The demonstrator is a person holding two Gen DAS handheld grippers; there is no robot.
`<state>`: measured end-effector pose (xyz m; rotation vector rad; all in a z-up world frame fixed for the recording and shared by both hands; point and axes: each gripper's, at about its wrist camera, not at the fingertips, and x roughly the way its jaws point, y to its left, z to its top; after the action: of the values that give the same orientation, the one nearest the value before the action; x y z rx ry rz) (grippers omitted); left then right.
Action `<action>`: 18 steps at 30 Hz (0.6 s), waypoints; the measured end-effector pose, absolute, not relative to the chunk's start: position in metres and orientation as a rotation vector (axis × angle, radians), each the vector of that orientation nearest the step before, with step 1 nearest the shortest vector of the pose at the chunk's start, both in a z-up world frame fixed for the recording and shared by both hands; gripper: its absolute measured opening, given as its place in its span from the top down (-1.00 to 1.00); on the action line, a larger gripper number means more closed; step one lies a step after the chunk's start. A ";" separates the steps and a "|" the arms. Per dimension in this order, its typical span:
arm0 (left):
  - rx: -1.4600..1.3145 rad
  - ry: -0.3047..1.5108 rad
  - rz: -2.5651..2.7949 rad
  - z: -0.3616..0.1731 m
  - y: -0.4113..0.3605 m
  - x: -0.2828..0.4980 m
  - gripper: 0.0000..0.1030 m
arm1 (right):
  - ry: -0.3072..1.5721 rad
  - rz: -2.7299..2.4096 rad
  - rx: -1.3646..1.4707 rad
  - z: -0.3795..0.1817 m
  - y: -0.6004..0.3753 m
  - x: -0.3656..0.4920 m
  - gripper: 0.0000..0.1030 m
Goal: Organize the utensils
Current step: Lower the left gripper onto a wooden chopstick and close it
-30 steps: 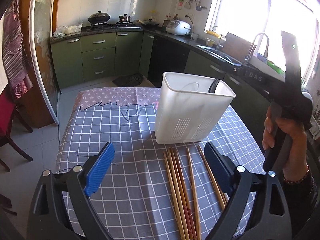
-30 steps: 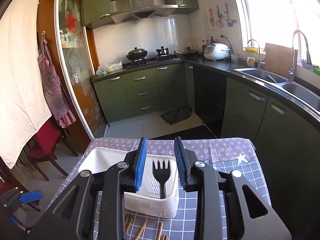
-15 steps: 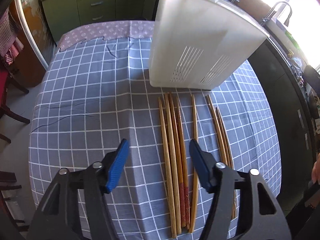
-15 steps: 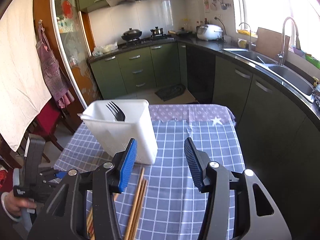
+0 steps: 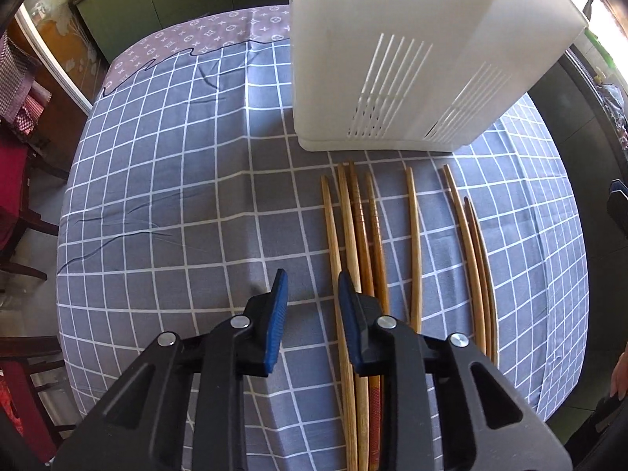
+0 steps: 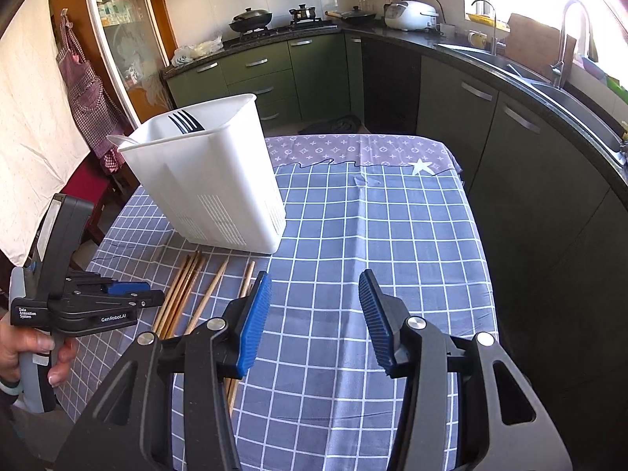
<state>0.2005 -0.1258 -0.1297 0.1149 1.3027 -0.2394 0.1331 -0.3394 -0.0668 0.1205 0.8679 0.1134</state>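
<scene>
**Chopsticks in a row before the white caddy**

At the left edge of the right wrist view a hand [image 6: 23, 347] gripped the handle of the left gripper [image 5: 312, 294], which hovered low over the checked tablecloth [image 5: 165, 180]. In its own view, its blue pads [image 5: 276, 314] stood a narrow gap apart, with nothing between them except cloth and the leftmost chopstick passing under the right pad; whether they touched it could not be told.

Seven wooden chopsticks [image 5: 355, 235] could be counted in the left wrist view: four close together at centre, one alone to their right, and a pair further right. All lay flat, long axes running from the bottom of the frame up toward the white utensil holder [image 5: 412, 59], their narrow tips just short of its base.

The holder stood upright at the upper right of that view. In the right wrist view one black fork [image 6: 184, 121] stood inside it, tines up.

The right gripper [image 6: 314, 316] filled the lower centre of its view, pads wide apart and holding nothing, above bare cloth to the right of the chopsticks.
</scene>
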 end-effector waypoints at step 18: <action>0.150 1.315 -0.259 -0.130 -0.131 0.194 0.88 | 1.001 0.157 0.052 -0.090 -0.315 0.151 0.09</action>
<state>0.1943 -0.1313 -0.1295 0.1500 1.3151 -0.2587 0.1505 -0.3151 -0.0895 0.0520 1.0010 0.1567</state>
